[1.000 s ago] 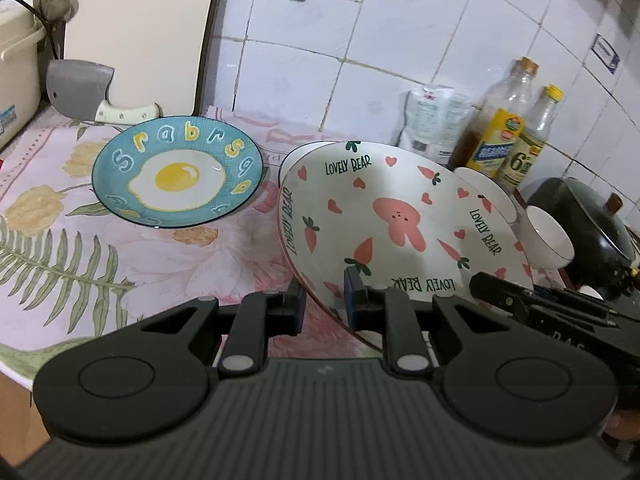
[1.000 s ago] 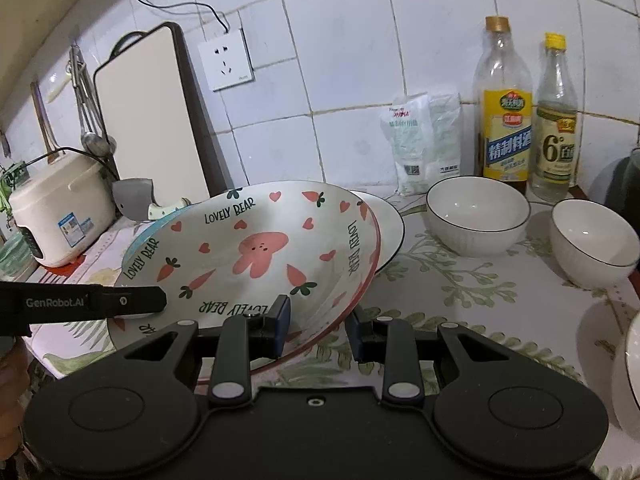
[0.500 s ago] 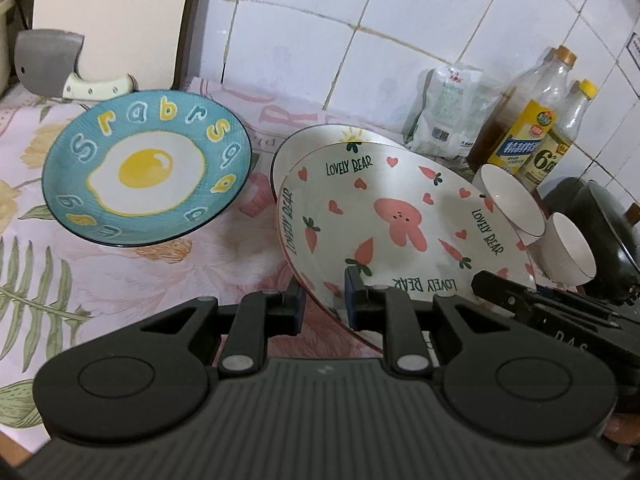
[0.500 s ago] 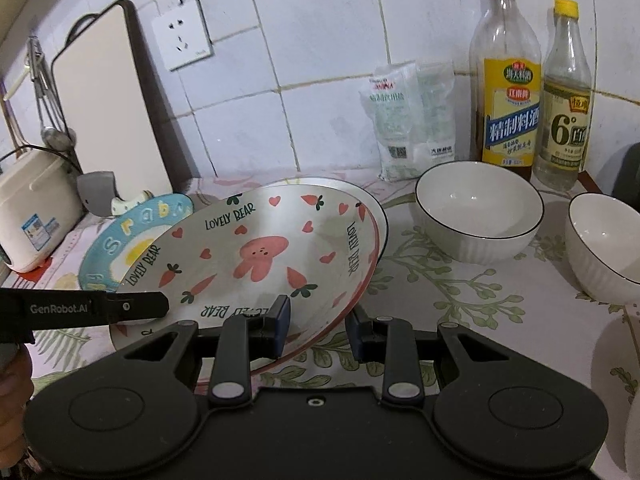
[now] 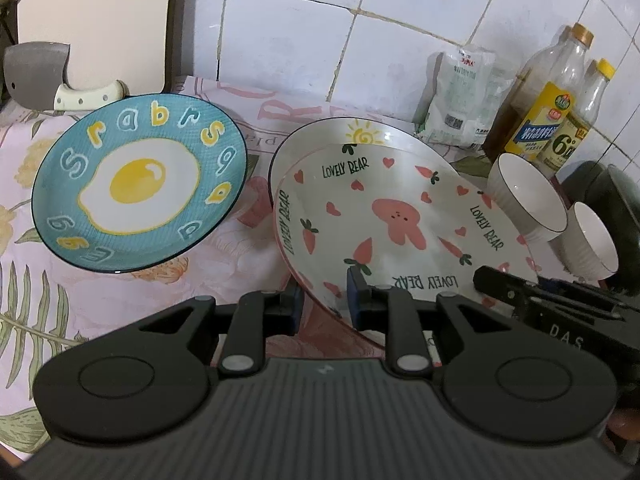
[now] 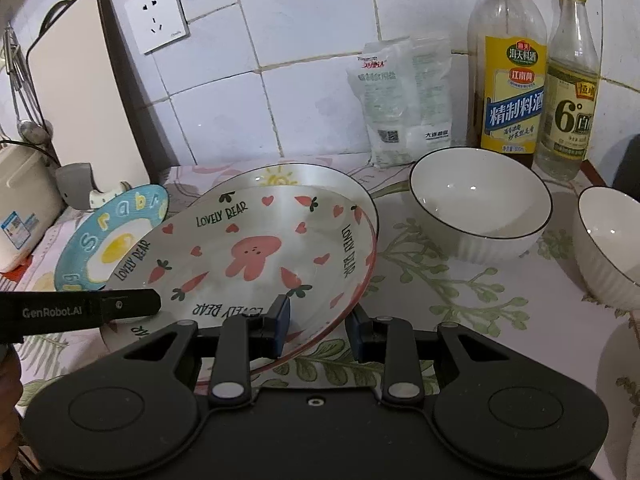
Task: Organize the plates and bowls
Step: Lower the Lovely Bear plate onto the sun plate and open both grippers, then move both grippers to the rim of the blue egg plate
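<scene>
Three plates: egg plate (image 5: 136, 188), sun plate (image 5: 360, 136) largely hidden under the tilted bear plate (image 5: 400, 224). Two bowls (image 6: 480, 208) stand near the counter's (image 6: 440, 288) back edge, the second cut off. Left gripper (image 5: 322, 300) and right gripper (image 6: 318, 328) each clamp the bear plate's rim.

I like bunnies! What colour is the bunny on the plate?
Pink, on the plate; clearest in the right wrist view.

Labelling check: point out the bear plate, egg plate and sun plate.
bear plate (image 6: 256, 256), right wrist view, pink bear at centre
egg plate (image 5: 138, 182), left wrist view, yolk
sun plate (image 5: 364, 136), left wrist view, sun motif at far rim
</scene>
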The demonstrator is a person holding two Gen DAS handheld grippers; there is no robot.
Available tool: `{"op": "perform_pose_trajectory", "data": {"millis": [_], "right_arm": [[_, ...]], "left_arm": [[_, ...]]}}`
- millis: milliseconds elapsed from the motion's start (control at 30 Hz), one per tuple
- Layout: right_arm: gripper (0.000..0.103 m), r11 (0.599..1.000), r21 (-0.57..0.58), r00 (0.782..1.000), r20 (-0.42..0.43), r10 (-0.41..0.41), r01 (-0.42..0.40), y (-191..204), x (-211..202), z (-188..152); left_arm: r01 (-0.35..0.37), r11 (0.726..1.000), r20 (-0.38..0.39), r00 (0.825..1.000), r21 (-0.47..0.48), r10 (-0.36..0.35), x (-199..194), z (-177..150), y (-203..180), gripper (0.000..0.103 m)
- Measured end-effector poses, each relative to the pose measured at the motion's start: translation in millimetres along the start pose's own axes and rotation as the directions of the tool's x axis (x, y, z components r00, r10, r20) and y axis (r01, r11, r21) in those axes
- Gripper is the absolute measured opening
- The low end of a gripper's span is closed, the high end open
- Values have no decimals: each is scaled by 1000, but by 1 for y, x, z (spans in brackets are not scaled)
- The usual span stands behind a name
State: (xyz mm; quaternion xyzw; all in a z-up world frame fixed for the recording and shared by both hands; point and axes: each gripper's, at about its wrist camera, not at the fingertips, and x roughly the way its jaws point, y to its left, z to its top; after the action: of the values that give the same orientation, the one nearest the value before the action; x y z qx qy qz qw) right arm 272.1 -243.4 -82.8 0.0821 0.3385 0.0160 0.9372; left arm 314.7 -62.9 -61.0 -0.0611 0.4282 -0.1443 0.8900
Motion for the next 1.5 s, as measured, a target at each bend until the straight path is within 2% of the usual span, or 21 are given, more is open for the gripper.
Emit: {"op": "perform_pose_trajectory", "data": {"millis": [300,567,733,1000,1167,1367,1500], "right_arm": [[36,999,-29,999,9,-41,41,2,11,8],[36,998,-39,999,9,-43,44,-3,26,12],[36,990,-95,994,58,-95,100,3,31,11],[36,978,-146,987,93,-135,147,5,39,9],[36,979,-150,986,118,-121,138,6,20,7],[37,989,-136,989,142,-46,65,7,-27,11],[45,991,-134,987,163,-10,32,12,-59,12]], "left_arm": [[7,1000,-42,999,-13,-8,12,11,-1,22],[2,999,-87,996,-36,-5,24,24,1,23],[-19,999,-89,996,-31,16,25,29,1,24],[-17,999,-69,998,-36,15,20,27,2,33],[-6,1000,-33,999,-23,5,0,25,2,36],[15,999,28,999,42,-16,-43,19,-2,41],[34,996,58,998,78,-39,-75,13,-5,42]]}}
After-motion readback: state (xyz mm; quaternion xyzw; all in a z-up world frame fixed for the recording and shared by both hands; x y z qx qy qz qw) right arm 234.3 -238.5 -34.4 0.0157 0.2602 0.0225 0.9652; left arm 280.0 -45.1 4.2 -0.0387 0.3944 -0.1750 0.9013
